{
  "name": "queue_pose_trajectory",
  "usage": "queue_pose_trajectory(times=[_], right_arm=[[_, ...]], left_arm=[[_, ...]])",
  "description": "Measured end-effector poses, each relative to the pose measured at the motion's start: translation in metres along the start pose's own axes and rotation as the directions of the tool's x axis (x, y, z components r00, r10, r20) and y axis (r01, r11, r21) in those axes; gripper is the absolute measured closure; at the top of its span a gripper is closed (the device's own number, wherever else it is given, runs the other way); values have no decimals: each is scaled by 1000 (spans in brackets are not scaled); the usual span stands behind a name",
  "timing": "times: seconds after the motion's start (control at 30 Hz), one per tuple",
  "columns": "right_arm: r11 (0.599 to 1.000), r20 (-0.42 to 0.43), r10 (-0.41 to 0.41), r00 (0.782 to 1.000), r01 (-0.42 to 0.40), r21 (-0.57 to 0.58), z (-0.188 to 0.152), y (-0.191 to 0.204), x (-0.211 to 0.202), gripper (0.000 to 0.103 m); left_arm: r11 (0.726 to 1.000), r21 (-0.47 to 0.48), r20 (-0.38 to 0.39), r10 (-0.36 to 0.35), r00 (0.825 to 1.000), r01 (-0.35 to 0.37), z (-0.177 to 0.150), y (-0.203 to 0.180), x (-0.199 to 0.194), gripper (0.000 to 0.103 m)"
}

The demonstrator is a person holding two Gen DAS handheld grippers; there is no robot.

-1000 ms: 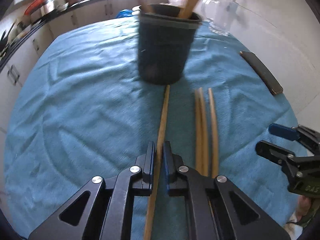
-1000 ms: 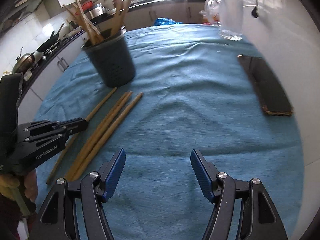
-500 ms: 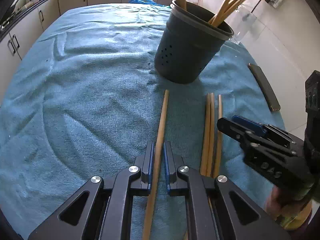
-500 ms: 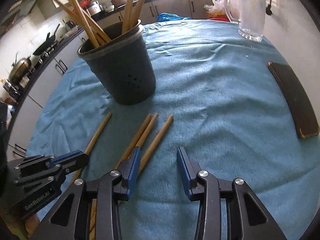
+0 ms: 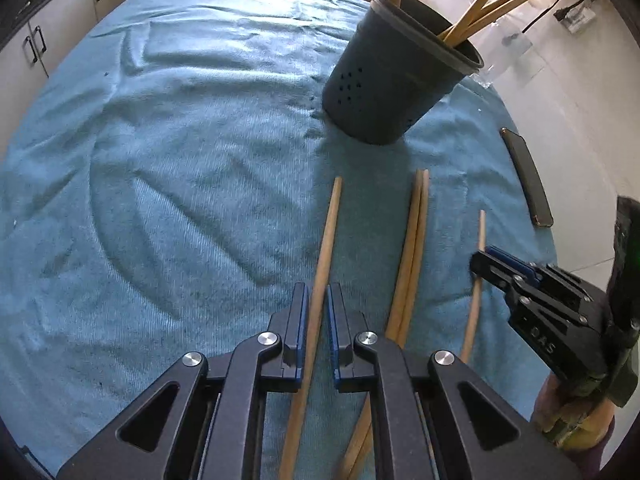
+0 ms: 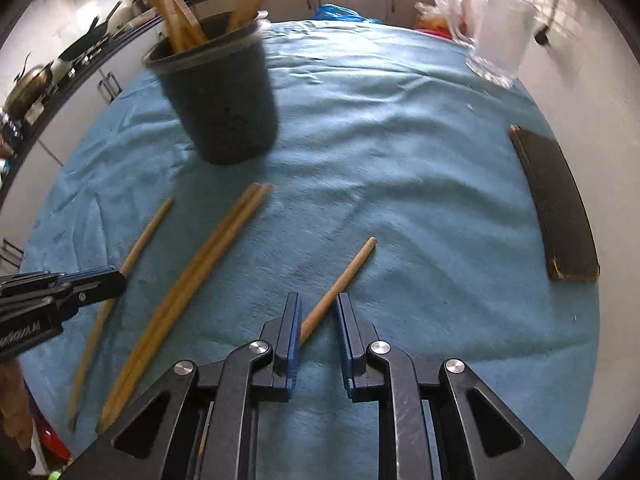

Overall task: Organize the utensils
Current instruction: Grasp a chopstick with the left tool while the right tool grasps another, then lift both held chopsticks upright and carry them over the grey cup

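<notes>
A dark utensil holder (image 5: 394, 80) with several wooden sticks stands on the blue cloth; it also shows in the right wrist view (image 6: 218, 96). My left gripper (image 5: 318, 300) is shut on a wooden stick (image 5: 328, 236). Two more sticks (image 5: 414, 248) lie side by side right of it. My right gripper (image 6: 317, 312) is shut on another wooden stick (image 6: 348, 272), whose far end points up and right. In the left wrist view that stick (image 5: 478, 280) sits at the right gripper (image 5: 504, 268).
A dark flat phone-like slab (image 6: 556, 204) lies at the cloth's right edge. A glass jug (image 6: 500, 36) stands at the back right. Kitchen counters and cabinets (image 5: 48, 32) run along the left and back.
My right gripper has closed from wide open onto one stick and pulled it rightward, away from the pair. My left gripper stays shut on its stick.
</notes>
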State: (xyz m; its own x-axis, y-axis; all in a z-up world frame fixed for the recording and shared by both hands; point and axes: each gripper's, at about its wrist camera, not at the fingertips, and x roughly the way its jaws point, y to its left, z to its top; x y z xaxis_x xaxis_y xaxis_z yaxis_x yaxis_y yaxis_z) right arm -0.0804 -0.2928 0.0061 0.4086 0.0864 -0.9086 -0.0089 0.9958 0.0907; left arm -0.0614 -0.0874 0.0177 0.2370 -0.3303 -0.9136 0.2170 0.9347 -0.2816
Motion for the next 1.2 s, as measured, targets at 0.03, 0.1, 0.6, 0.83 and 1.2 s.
queue_pose_trajectory(times=[0.03, 0.1, 0.6, 0.83, 1.2], right_arm=[[1000, -1, 2, 1000, -2, 10, 0, -5, 0, 85], [1000, -3, 6, 1000, -6, 27, 2, -7, 0, 85], [994, 52, -98, 994, 95, 55, 21, 8, 12, 87], [993, 112, 3, 994, -16, 115, 20, 3, -4, 97], [992, 318, 58, 946, -91, 88, 1, 12, -90, 97]], left_arm=[[1000, 9, -2, 7, 1000, -7, 3, -3, 1, 92], [1000, 24, 0, 17, 1000, -17, 12, -9, 7, 91], [989, 133, 100, 54, 994, -67, 18, -21, 12, 95], [990, 134, 172, 20, 985, -43, 7, -26, -14, 98], [986, 163, 351, -43, 935, -16, -28, -32, -101, 98]])
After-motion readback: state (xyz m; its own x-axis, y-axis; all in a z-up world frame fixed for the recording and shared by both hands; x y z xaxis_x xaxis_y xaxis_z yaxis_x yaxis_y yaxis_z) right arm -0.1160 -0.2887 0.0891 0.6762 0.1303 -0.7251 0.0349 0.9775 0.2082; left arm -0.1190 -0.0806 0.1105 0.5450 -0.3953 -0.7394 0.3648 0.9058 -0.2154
